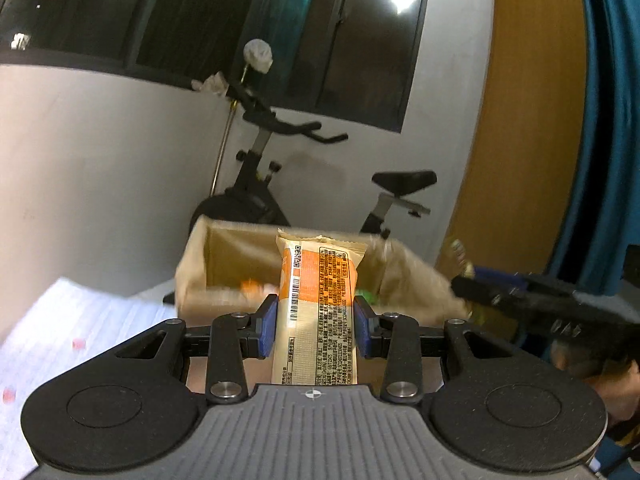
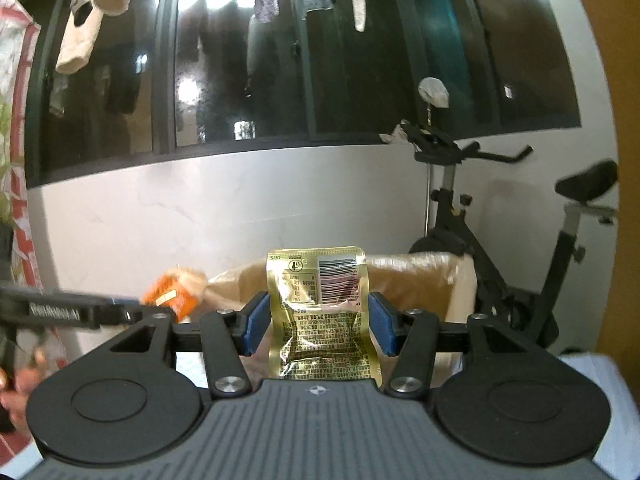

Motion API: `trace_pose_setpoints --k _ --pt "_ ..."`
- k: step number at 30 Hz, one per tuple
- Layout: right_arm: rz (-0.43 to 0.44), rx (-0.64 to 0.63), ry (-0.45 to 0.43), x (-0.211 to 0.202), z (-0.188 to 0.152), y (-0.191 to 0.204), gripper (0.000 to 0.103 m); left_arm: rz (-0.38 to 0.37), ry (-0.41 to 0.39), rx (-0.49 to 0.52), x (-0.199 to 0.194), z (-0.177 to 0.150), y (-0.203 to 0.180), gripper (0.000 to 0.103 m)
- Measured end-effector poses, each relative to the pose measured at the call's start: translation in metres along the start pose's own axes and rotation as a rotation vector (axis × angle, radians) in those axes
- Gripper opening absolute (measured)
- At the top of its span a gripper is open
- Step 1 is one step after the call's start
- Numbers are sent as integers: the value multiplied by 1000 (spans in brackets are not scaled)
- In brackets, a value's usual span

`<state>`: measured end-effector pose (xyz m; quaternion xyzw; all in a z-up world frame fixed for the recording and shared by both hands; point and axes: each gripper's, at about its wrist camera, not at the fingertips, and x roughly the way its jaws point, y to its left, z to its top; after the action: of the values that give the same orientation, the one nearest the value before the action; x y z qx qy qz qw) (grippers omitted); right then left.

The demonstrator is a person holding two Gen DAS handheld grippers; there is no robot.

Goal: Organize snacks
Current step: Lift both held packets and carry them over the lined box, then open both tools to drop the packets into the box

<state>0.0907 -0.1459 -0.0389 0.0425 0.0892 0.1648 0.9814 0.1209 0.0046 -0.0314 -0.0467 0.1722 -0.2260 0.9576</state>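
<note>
My left gripper [image 1: 315,322] is shut on an orange and cream snack bar [image 1: 320,300], held upright in front of a beige fabric basket [image 1: 200,272]. Snacks lie blurred inside the basket. My right gripper [image 2: 318,322] is shut on a gold foil snack packet [image 2: 320,312], held just before the same basket [image 2: 420,276]. In the left wrist view the right gripper [image 1: 520,300] shows at the right, holding the gold packet [image 1: 458,256] at the basket's right wall. In the right wrist view the left gripper [image 2: 80,310] shows at the left with the orange bar [image 2: 172,294].
The basket stands on a table with a white patterned cloth [image 1: 80,320]. An exercise bike [image 1: 260,184] stands behind it against a white wall, also in the right wrist view [image 2: 500,240]. Dark windows run above. A wooden panel [image 1: 520,120] and blue curtain [image 1: 608,120] are at the right.
</note>
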Motion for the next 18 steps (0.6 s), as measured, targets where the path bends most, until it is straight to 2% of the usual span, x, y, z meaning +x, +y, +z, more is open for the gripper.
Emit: trace_pose_setpoints --k 3,8,14,18 --pt "-13 -33 24 28 13 -8 55 -3 -4 9 24 19 0 41" --pt "-61 -11 86 76 21 -25 55 33 45 36 72 39 -1 41" --pt "-141 92 159 115 20 -52 55 71 109 55 107 44 3 40" --pt "-176 92 200 127 18 -59 55 92 135 83 114 43 6 40"
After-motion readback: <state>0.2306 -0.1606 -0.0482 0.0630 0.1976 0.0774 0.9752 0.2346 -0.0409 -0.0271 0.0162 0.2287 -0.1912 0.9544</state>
